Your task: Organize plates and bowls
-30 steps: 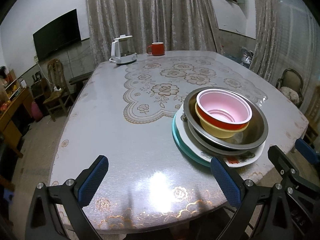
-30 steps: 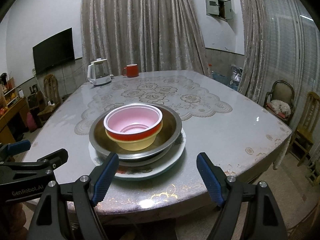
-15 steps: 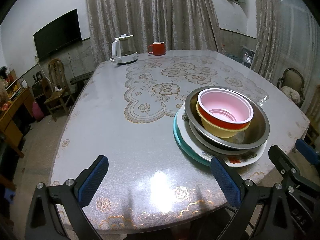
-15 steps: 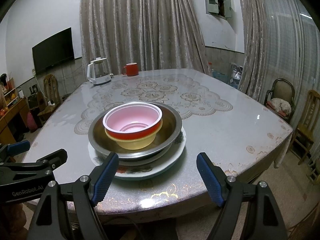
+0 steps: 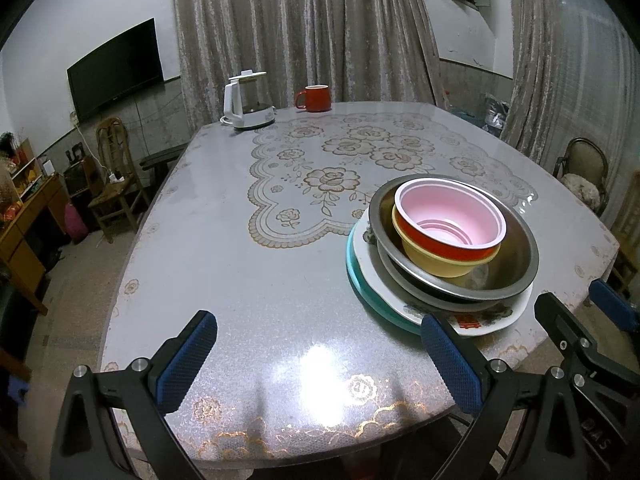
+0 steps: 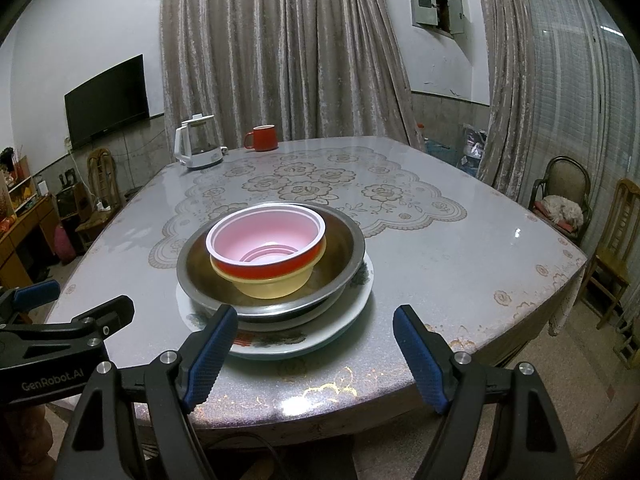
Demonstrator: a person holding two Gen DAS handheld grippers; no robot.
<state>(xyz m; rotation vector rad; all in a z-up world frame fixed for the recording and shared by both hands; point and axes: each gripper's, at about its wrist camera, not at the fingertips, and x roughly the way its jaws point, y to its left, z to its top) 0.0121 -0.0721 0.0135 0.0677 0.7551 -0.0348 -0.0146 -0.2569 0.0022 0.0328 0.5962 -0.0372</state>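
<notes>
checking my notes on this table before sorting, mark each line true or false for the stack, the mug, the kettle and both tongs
1. The pink-lined red plastic bowl sits on top of the stack. True.
2. The steel mixing bowl rests directly on the table. False: it sits on a white patterned plate.
3. The red mug is inside the steel mixing bowl. False: it stands at the far edge beside the white electric kettle.
4. The right tongs are open and empty. True.
5. The left tongs grip the plate. False: open, empty.

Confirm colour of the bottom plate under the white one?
Teal bottom plate; only its edge shows below the white plate, best in the left wrist view.
</notes>
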